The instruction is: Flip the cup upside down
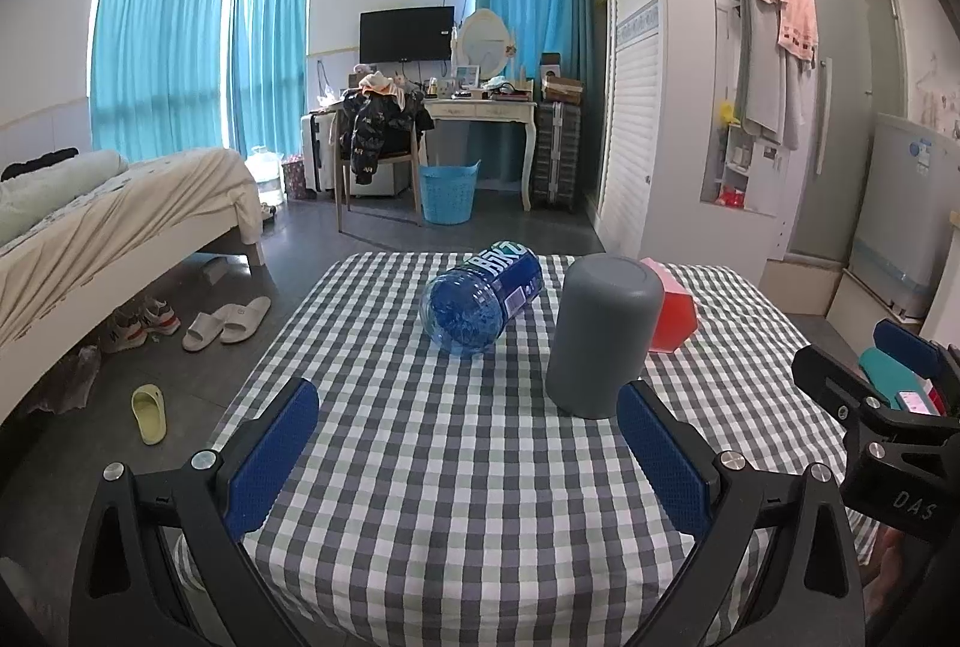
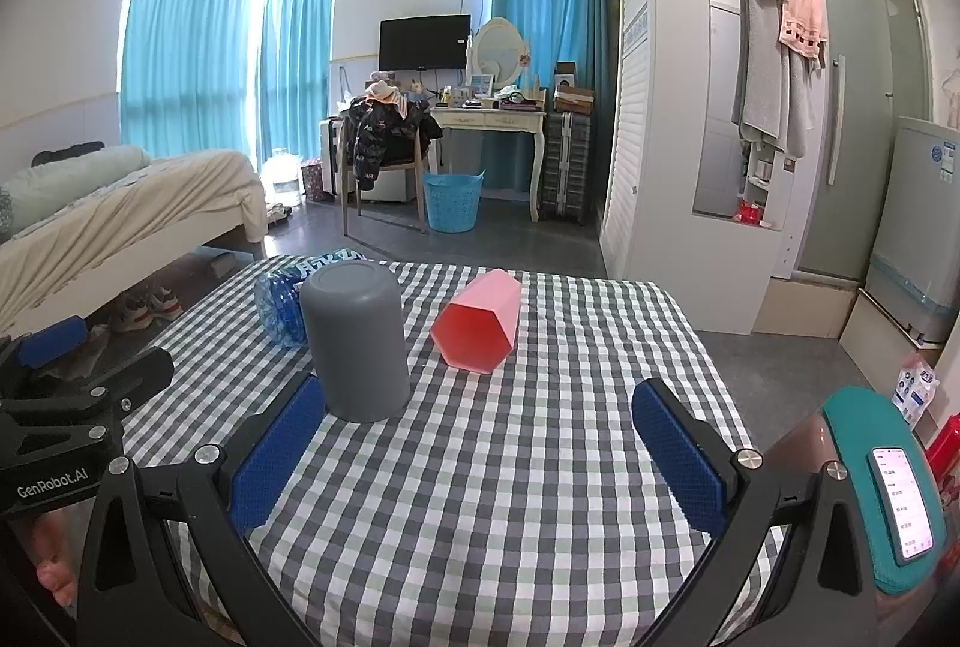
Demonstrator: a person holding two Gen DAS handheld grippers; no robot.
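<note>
Table [image 1: 420, 467] under checked cloth, bearing three things, largest first. Bottle [image 1: 480, 296], blue, lying on its side at the far middle, apparently parked out of the working lane. Grey cup [image 1: 600, 335], standing mouth down on closed base up, flat top showing in both views; placed nearest the front edge, likely for easy reach; by this look, already inverted, so the flip judged done or a reset pending. Pink cup [image 2: 477, 326], hexagonal, on its side with the mouth turned toward the right wrist camera, just behind and beside the grey one, touching it or not unclear. Left gripper [image 1: 468, 458] spread wide, nothing between the blue pads [image 1: 273, 455], right pad tip just in front of the grey cup's foot, contact not certain. Right gripper [image 2: 480, 458] likewise spread and empty, left pad tip near the same cup's base. Both held low at the near edge, probably standing off from the work. Phone [image 2: 906, 503] in teal mount at far right.
</note>
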